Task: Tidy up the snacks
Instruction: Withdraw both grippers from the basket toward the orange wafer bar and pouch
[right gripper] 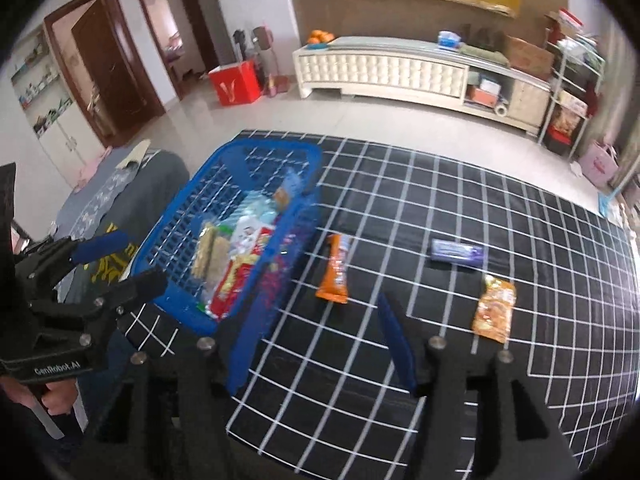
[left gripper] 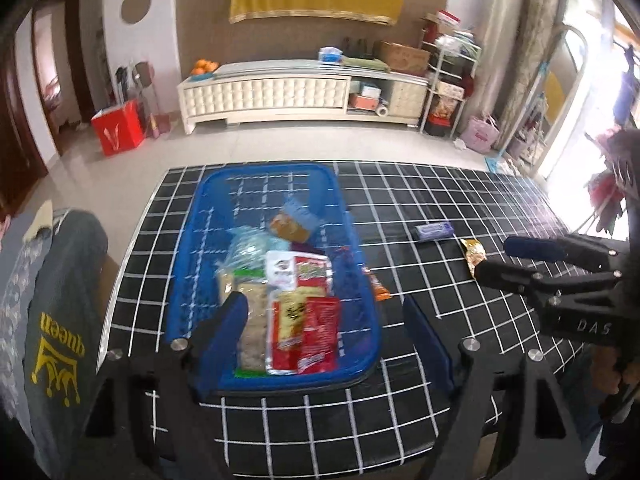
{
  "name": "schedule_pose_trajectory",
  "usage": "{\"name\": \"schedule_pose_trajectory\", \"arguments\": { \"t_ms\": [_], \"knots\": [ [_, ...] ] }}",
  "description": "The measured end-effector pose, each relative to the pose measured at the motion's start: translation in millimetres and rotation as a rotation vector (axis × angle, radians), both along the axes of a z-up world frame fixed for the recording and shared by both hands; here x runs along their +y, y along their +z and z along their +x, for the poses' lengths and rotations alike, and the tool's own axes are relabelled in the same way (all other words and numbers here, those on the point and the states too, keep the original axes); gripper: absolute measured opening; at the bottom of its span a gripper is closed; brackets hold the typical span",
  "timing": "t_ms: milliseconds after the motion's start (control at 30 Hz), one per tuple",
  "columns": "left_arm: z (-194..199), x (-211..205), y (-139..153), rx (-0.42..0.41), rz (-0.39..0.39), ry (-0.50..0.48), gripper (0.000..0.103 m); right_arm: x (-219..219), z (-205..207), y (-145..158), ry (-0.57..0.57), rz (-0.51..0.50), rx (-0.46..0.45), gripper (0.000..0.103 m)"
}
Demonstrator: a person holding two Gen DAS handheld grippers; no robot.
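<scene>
While blue basket (right gripper: pixel 224 236) sits loaded at counter's (right gripper: pixel 440 380) nine o'clock, both tools gape empty; orange packet (right gripper: pixel 336 268) lies just beside basket, toward three o'clock. Light, crinkly, slippery wrapper; pinch mid-length across narrow width.

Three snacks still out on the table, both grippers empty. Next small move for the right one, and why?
Probably bring the right gripper forward and down onto the orange packet. Its jaws stand open and empty, and that packet lies loose on the table nearest the blue basket, closer than the purple bar or the golden packet.
</scene>
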State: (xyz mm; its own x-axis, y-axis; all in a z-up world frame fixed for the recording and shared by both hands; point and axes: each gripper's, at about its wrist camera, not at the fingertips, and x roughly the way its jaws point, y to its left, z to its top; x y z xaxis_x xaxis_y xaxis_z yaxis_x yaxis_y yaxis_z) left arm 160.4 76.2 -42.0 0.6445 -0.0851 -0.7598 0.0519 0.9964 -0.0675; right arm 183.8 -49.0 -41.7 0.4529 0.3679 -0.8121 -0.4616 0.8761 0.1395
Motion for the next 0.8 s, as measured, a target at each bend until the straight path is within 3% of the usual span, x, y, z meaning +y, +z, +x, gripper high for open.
{"name": "schedule_pose_trajectory", "arguments": {
  "t_ms": [233, 467, 800],
  "knots": [
    [19, -48, 1, 0.032, -0.018, -0.074, 0.079, -54, 8, 2, -0.080, 0.031, 0.016, 0.067],
    [46, -88, 0, 0.132, -0.072, -0.093, 0.079, -98, 16, 8, -0.136, 0.095, 0.036, 0.081],
    [79, -115, -11, 0.277, -0.100, -0.038, 0.079, -153, 43, -13, -0.225, 0.128, 0.203, 0.098]
  ]
}}
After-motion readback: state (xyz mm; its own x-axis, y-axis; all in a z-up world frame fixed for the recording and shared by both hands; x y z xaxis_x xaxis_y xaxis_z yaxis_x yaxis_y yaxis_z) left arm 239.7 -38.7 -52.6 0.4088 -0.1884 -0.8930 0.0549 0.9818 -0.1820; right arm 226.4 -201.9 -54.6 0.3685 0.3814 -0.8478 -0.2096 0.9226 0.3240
